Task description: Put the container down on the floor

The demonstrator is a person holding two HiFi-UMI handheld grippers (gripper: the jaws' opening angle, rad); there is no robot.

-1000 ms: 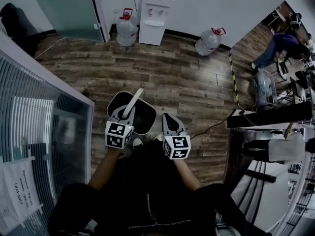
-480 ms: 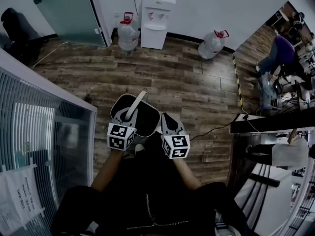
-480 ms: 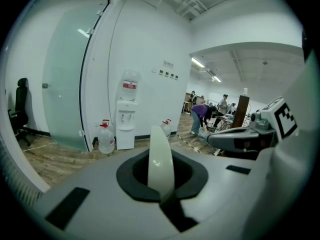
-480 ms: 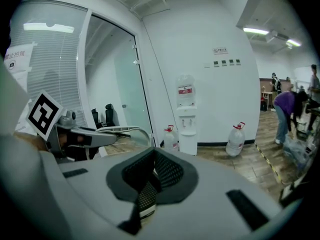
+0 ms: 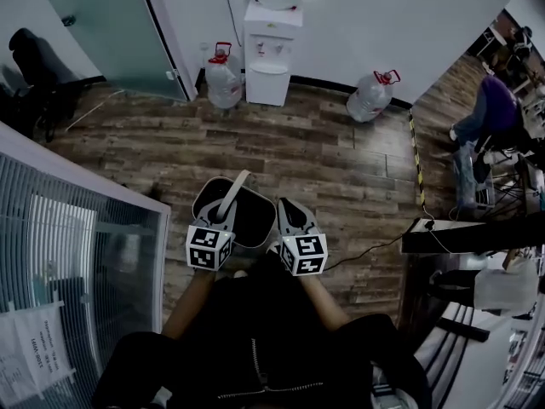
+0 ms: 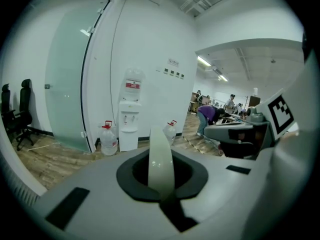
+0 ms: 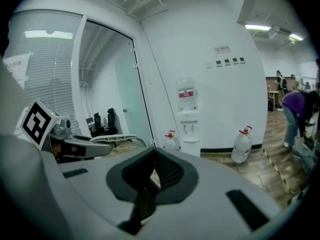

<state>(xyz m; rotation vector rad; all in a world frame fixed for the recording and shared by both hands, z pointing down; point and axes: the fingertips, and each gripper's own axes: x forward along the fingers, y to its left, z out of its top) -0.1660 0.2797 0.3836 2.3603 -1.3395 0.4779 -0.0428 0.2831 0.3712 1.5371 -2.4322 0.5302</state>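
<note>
Container (image 5: 247, 220) is off the floor (image 5: 324, 156), held up right in front of the person's body and over the near middle of the planks.

Left gripper (image 5: 223, 216): jaws clamped together on the pale handle (image 5: 232, 190), which stands up over the dark bin mouth.

Right gripper (image 5: 286, 210): jaws narrow, pinched on the container's right rim, with the mesh wall between the pads.

Edges:
- Left: glass partition (image 5: 81, 245) with blinds runs close beside the container and the left gripper.
- Far edge: white wall (image 5: 383, 15) with the water dispenser (image 5: 273, 49) against it. One jug (image 5: 223, 82) stands just beside the dispenser on its left. A second jug (image 5: 371, 97) stands farther right along the same edge.
- Far left corner: frosted glass door (image 5: 106, 20), office chairs (image 5: 34, 75) beyond it.
- Right: yellow-black tape strip (image 5: 416, 164) on the planks, then a desk (image 5: 477, 235). A cable (image 5: 375, 247) trails from the desk toward the person's feet. A person in purple (image 5: 494, 109) is bent over past the tape.

Open room: bare planks ahead of the container, from the partition across to the tape strip and out to the jugs.
</note>
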